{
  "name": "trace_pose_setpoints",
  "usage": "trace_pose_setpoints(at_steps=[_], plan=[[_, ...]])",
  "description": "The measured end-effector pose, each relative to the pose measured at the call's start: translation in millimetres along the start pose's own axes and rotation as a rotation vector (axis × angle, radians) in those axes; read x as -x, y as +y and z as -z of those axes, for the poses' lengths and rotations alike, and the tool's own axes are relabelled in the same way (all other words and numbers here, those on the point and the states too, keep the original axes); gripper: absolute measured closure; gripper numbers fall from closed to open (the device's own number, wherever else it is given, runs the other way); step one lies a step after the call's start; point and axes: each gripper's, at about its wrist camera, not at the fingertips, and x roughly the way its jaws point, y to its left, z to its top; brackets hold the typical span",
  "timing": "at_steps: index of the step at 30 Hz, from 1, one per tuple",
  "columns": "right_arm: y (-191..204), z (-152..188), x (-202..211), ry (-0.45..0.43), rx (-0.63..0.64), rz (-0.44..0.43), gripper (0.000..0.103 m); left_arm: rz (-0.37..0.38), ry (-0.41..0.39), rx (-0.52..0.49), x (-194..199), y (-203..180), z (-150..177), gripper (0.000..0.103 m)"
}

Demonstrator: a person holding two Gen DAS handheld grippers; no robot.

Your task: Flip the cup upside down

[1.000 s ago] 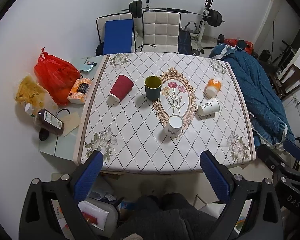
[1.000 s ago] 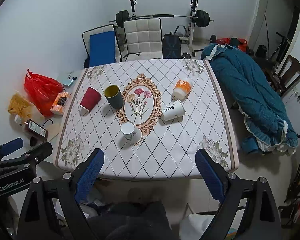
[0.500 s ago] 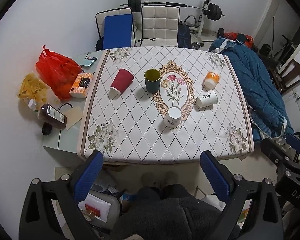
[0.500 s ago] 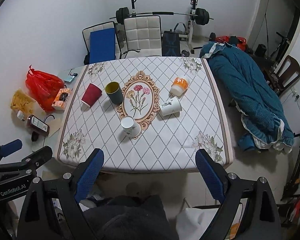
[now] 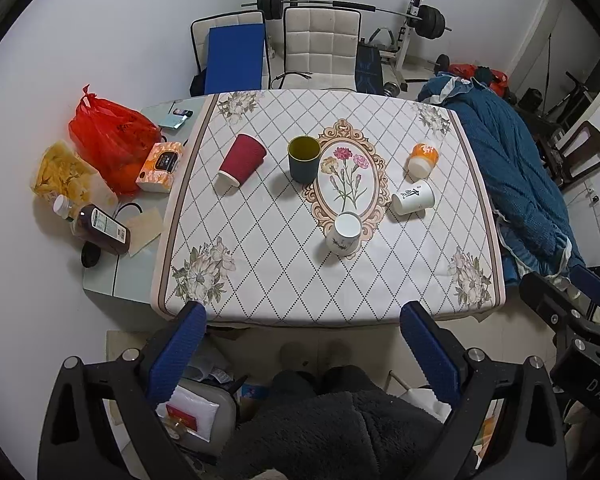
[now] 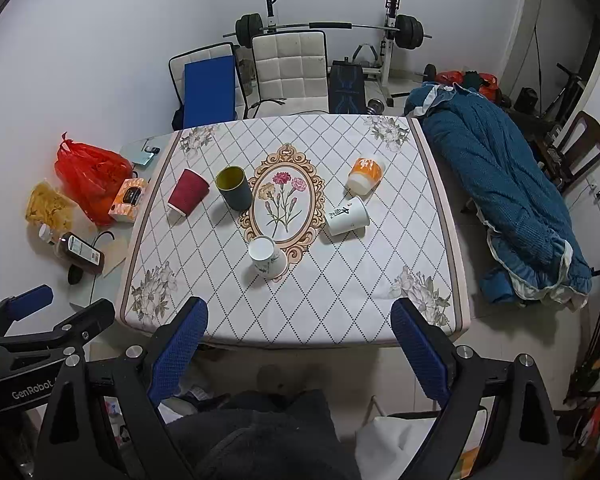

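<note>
Several cups stand or lie on the patterned tablecloth. A dark green cup stands upright, mouth up. A white floral cup also stands mouth up. A red cup, a white printed cup and an orange cup lie on their sides. My left gripper and right gripper are both open and empty, held high above the table's near edge.
A red bag, a snack bag, a tissue box and a bottle sit on the glass side table at left. Two chairs and a barbell rack stand behind. A blue quilt lies at right.
Both grippers have drawn back and up from the table, so it looks smaller and farther. The cups have not moved.
</note>
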Motion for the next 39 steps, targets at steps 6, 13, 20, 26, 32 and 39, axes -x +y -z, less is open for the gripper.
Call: trace_pose_setpoints(at_steps=[6,13,20,26,32,39], plan=[[-1,-4,-5,0.01,0.002,0.0,0.008,0.002,0.012,0.01,-6,1,-1,0.004],[-5,-4,-11,0.024,0.0,-0.008,0.008,-0.007,0.014,0.015,-9,-1,-2,0.004],[-9,-4,-17,0.031,-0.004,0.005,0.008,-0.015,0.007,0.03,-6,1,-5,0.004],[-10,-6,-17,0.032,-0.004,0.002,0.008,-0.02,0.0,0.035,-4,1,-6,0.004],[-11,-6,-15,0.03,0.0,-0.002,0.008,-0.021,0.0,0.036,-2,1,-6,0.004],[-10,-5,-15,0.033,0.009,-0.001,0.008,-0.029,0.002,0.034,0,2,-6,0.004]])
